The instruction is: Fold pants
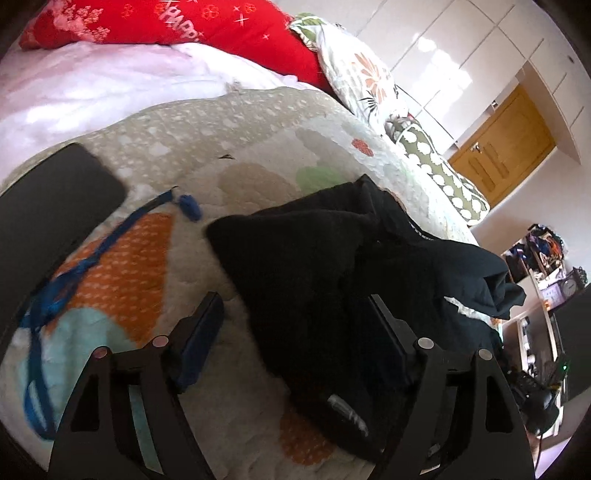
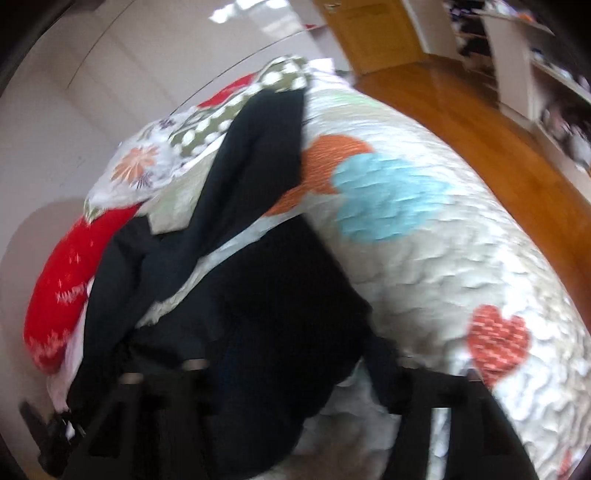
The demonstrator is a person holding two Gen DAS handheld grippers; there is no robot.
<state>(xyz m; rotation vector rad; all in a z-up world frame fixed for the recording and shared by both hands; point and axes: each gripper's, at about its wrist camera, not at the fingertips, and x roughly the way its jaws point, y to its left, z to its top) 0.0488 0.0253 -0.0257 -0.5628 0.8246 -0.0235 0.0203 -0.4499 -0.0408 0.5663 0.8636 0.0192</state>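
On the quilt (image 1: 258, 122) near its door-side edge: black pants (image 1: 314, 266) bunched, unfolded | left gripper (image 1: 295, 325) fingers spread, fabric between, not pinched | right gripper (image 2: 291, 354) blurred, grip unclear | step: grasping | next: pinch waistband, spread flat.

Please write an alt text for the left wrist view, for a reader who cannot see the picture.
Black pants lie crumpled on a quilted bedspread with coloured patches, and the left gripper reaches over them with its jaws open, fabric lying between them. A blue cord and a dark flat object lie further left; a red pillow is behind.
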